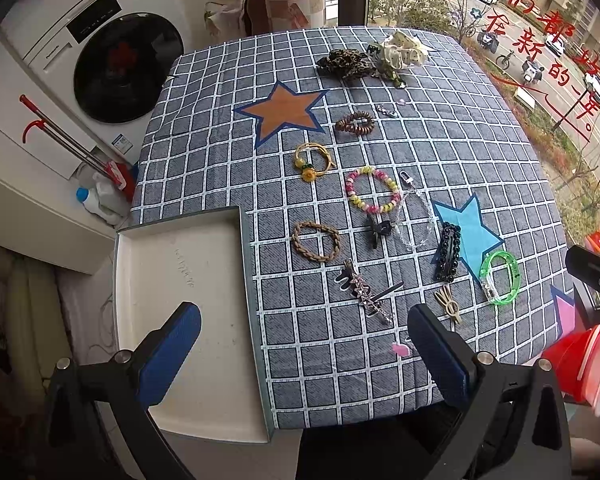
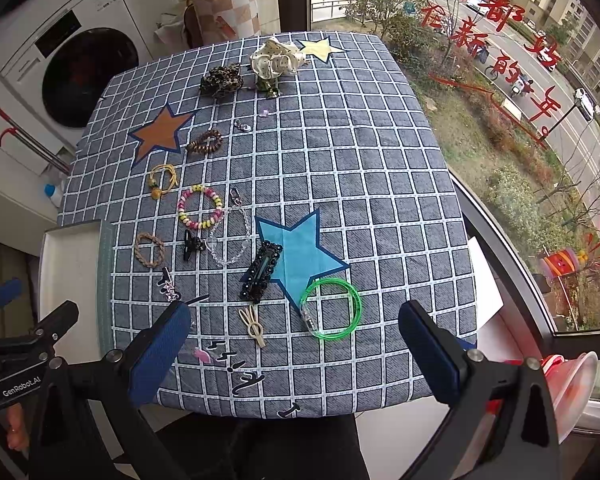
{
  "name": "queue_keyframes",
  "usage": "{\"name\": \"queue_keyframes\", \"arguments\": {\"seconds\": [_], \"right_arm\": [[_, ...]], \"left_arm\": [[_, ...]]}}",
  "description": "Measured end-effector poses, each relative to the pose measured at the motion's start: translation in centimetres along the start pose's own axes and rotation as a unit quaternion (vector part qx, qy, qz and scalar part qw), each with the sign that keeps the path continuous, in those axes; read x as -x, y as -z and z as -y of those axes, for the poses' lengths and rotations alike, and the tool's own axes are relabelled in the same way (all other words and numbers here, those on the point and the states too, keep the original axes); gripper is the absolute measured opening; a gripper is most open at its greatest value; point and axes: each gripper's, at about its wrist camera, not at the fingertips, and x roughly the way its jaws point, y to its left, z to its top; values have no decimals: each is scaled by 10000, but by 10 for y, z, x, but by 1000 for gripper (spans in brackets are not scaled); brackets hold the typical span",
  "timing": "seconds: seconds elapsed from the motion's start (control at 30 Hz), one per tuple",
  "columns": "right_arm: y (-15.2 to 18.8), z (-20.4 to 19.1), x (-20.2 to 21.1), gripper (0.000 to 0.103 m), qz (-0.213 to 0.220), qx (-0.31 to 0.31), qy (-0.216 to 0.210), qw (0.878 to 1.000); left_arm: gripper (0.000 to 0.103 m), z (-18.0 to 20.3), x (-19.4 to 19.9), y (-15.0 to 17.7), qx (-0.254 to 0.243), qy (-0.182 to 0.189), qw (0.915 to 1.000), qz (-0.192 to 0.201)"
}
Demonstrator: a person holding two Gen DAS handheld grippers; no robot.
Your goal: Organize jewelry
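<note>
Right wrist view shows the jewelry strewn over the checked table (image 2: 340, 184), none of it yet in the white tray (image 1: 188, 280) that sits at the table's near left corner. Closest to the right gripper (image 2: 296, 344) is the green bangle (image 2: 331, 308), lying flat near the near edge, just ahead of the open jaws and a little right of their midline; both blue pads stand wide apart with nothing between them. Beside the bangle lie a beige clip (image 2: 253, 325) and a black beaded barrette (image 2: 261, 272), whose long axis runs away from the near edge, tilted slightly right. The left gripper (image 1: 304, 340) hangs equally wide open and empty, one pad over the tray, the other over the cloth, with a star clip (image 1: 366, 292) and a braided ring (image 1: 315, 241) just ahead. The right hand looks nearer the bangle, the left nearer the tray, so any piece picked on the right must travel leftward across the near edge.
</note>
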Motion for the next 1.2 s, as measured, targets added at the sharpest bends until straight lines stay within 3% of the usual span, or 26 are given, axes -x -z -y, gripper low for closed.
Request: {"name": "queue_keyframes", "arguments": {"seconds": [0.8, 0.97, 1.2], "right_arm": [[2, 5, -10, 103, -128, -74, -9, 9999], [3, 16, -21, 103, -254, -183, -65, 9995], [10, 63, -65, 103, -684, -596, 90, 9958]], "left_arm": [[103, 5, -13, -6, -39, -37, 9997, -234], [103, 5, -33, -12, 40, 62, 9992, -383], [103, 9, -78, -40, 351, 205, 9981, -467]]}}
